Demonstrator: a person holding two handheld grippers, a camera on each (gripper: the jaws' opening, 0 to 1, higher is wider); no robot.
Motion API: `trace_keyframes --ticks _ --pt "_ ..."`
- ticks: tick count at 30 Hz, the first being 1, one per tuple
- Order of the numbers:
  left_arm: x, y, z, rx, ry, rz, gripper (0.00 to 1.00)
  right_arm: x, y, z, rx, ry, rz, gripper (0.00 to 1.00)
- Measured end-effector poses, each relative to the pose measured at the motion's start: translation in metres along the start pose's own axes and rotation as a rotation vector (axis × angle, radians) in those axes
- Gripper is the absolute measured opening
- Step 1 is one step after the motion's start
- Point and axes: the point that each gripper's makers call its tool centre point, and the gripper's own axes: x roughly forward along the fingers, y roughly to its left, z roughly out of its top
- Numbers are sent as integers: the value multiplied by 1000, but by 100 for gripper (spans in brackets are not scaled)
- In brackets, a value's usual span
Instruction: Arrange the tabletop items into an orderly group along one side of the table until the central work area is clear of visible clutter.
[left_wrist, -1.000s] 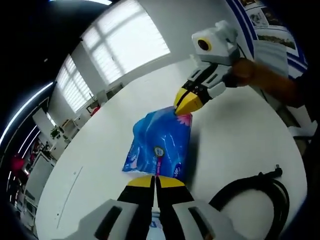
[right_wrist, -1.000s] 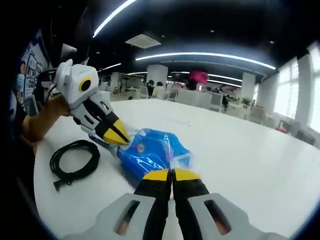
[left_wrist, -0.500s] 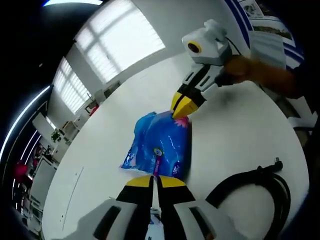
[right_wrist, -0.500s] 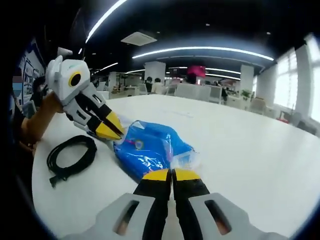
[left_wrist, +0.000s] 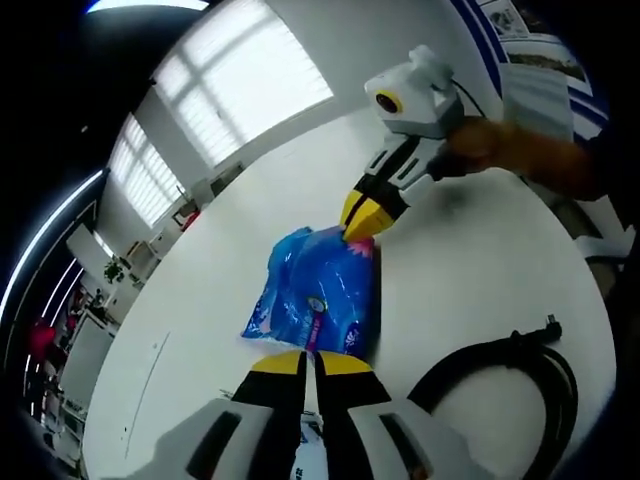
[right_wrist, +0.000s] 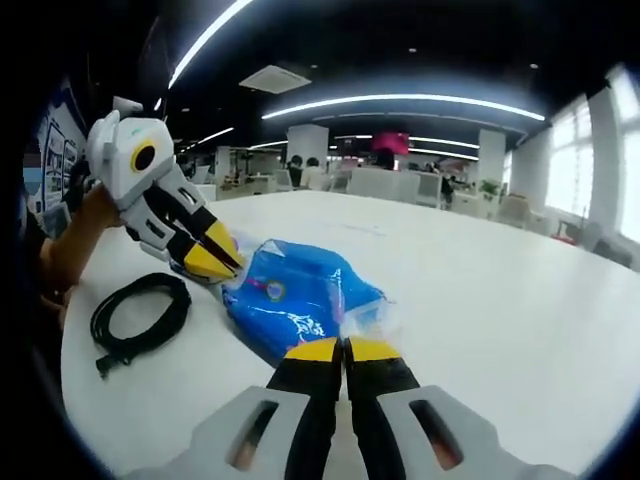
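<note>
One blue pack lies on the white bench, its plastic crinkled and printed with white marks and a small round logo; the writing is too small to read. A pink patch shows at its far end in the left gripper view. Both tongs pinch it by opposite ends. The left tongs, seen in the right gripper view at, are closed on the edge of the pack nearest them, yellow tips together. The right tongs, seen in the left gripper view at, are closed on the other end, where clear film bunches up at the tips.

One black cable lies coiled on the bench near the pack, apart from it, with a plug end sticking out of the coil. A person's hand holds the right tongs.

Beyond the bench stand large windows in the left gripper view. In the right gripper view an open office stretches away under long ceiling lights, with desks and people far off.
</note>
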Motion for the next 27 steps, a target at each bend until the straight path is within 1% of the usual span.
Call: trace_keyframes --ticks 2,4,6,8,10,11,12,14,16,17,19,20,22,24,27 --pt "0 0 0 8 0 -1 3 -1 0 0 16 -4 0 0" --pt "-2 0 0 14 1 -2 7 -2 0 0 23 -5 -4 1" --pt "-5 1 2 14 -9 3 10 -3 -2 1 39 -8 -11 4" --pt "-13 5 8 2 -43 24 12 -8 -5 6 63 -24 -31 12" --pt "-18 4 11 -13 -61 5 13 -12 -5 10 82 -38 -39 14" --pt "-22 3 14 -31 -85 -4 13 -14 -5 13 95 -52 -48 14" --pt "-26 2 16 -44 -102 -8 14 -16 -2 18 90 -70 -40 15" --pt "-31 -2 17 -58 -116 -23 18 -19 -4 18 111 -64 -35 22" --pt "-38 -7 17 -81 -141 -47 20 -24 -2 21 100 -66 -36 26" --pt "-40 -9 15 -88 -141 -59 21 -27 0 21 92 -62 -37 28" --pt "-46 -8 13 -101 -166 -63 24 -33 7 23 68 -64 -22 30" --pt "-51 -10 13 -106 -184 -78 26 -37 15 26 75 -74 5 32" --pt "-60 -12 13 -125 -220 -81 30 -42 25 31 74 -95 16 36" --pt "-65 -14 12 -128 -220 -86 30 -45 31 30 51 -84 10 41" --pt "-67 -12 13 -122 -223 -77 32 -48 38 31 30 -80 14 43"
